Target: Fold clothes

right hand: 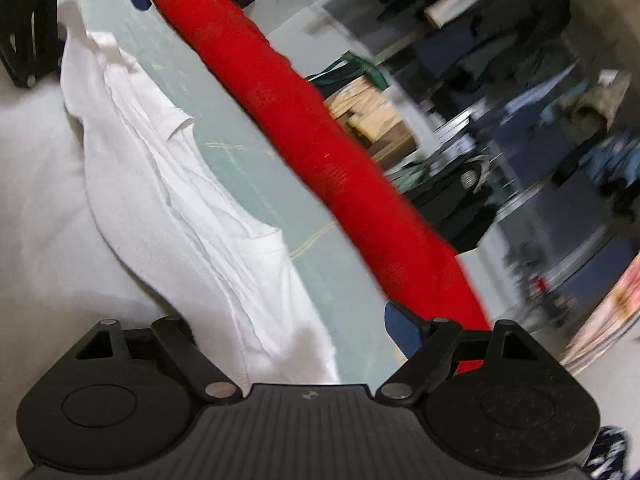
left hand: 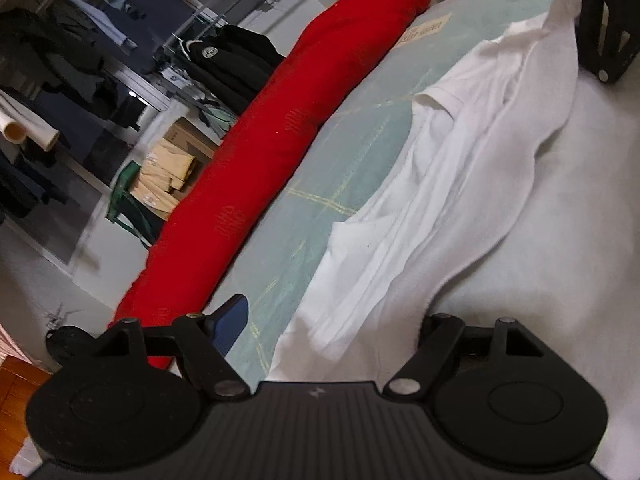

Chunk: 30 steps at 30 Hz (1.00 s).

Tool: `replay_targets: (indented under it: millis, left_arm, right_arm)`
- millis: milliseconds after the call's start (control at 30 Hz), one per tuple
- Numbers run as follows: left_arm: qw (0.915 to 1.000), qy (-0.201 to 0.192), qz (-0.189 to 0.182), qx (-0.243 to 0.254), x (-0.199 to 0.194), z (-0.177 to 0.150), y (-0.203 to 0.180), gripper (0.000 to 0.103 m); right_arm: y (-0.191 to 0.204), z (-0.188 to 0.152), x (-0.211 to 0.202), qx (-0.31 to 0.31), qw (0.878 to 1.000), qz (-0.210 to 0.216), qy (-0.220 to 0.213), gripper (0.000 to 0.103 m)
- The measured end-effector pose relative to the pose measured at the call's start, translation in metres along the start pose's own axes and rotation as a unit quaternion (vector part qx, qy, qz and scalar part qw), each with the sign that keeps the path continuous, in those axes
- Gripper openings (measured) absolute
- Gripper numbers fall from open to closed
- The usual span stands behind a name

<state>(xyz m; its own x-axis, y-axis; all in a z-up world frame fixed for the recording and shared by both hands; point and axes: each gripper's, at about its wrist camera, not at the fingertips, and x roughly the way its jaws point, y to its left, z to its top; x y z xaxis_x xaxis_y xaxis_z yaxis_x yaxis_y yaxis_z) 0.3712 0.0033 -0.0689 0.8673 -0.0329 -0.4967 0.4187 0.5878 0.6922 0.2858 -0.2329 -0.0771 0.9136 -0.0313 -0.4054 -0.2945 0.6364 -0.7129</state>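
Note:
A white garment [left hand: 452,184] lies bunched in a long band on a pale green mat [left hand: 340,152]; it also shows in the right wrist view [right hand: 184,200]. My left gripper [left hand: 332,328] is open at one end of it, cloth lying between the jaws, its blue finger pad [left hand: 230,322] on the mat. The right finger is hidden under the cloth. My right gripper [right hand: 292,332] is open at the opposite end, with its blue pad [right hand: 404,330] beside the cloth. Each gripper shows at the far end in the other's view, the right one [left hand: 604,28] and the left one [right hand: 24,36].
A long red fabric roll [left hand: 280,132] runs along the mat's far edge, also in the right wrist view [right hand: 320,140]. White bedding [left hand: 560,260] lies on the near side. Beyond are hanging dark clothes [left hand: 232,68], cardboard boxes [left hand: 176,168] and a green chair [left hand: 124,196].

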Motion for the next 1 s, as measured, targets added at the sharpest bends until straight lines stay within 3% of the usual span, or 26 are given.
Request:
replay_targets:
  millis: [100,200,300,433,500,600,700,867,933,967,1000]
  left_arm:
    - [0.9986,0.016,-0.050,-0.004,0.006,0.004,0.016,0.078]
    - [0.9935,0.032,-0.102,-0.038,0.016,0.006,0.037,0.079]
    - [0.9749,0.060,-0.183,-0.111,0.038,0.001,0.060,0.079]
    - [0.9441,0.075,-0.253,-0.198,0.053,-0.013,0.083,0.077]
    - [0.9337,0.053,-0.275,-0.223,0.046,-0.020,0.092,0.077]
    - [0.9244,0.034,-0.289,-0.247,0.035,-0.028,0.103,0.079]
    - [0.9107,0.033,-0.276,-0.306,0.043,-0.031,0.118,0.083]
    - [0.8693,0.012,-0.268,-0.415,0.050,-0.030,0.134,0.082]
    - [0.8610,-0.004,-0.271,-0.430,0.043,-0.032,0.139,0.082]
    - [0.8619,-0.010,-0.268,-0.431,0.039,-0.033,0.140,0.082]
    - [0.8707,-0.011,-0.257,-0.419,0.033,-0.033,0.141,0.082]
  right_arm:
    - [-0.023,0.006,0.010,0.026,0.997,0.073,0.024,0.087]
    - [-0.053,0.010,0.025,0.066,0.984,0.163,0.041,0.089]
    - [-0.077,0.003,0.044,0.130,0.958,0.251,0.049,0.093]
    - [-0.099,-0.014,0.071,0.230,0.906,0.345,0.078,0.094]
    - [-0.107,-0.019,0.072,0.248,0.898,0.357,0.072,0.094]
    - [-0.118,-0.021,0.056,0.246,0.895,0.370,0.043,0.098]
    - [-0.133,-0.026,0.049,0.255,0.896,0.362,0.022,0.100]
    - [-0.142,-0.032,0.038,0.295,0.896,0.332,0.001,0.100]
    - [-0.146,-0.034,0.033,0.312,0.895,0.319,-0.007,0.100]
    - [-0.148,-0.036,0.031,0.320,0.894,0.313,-0.011,0.100]
    - [-0.150,-0.037,0.028,0.328,0.893,0.307,-0.015,0.100]
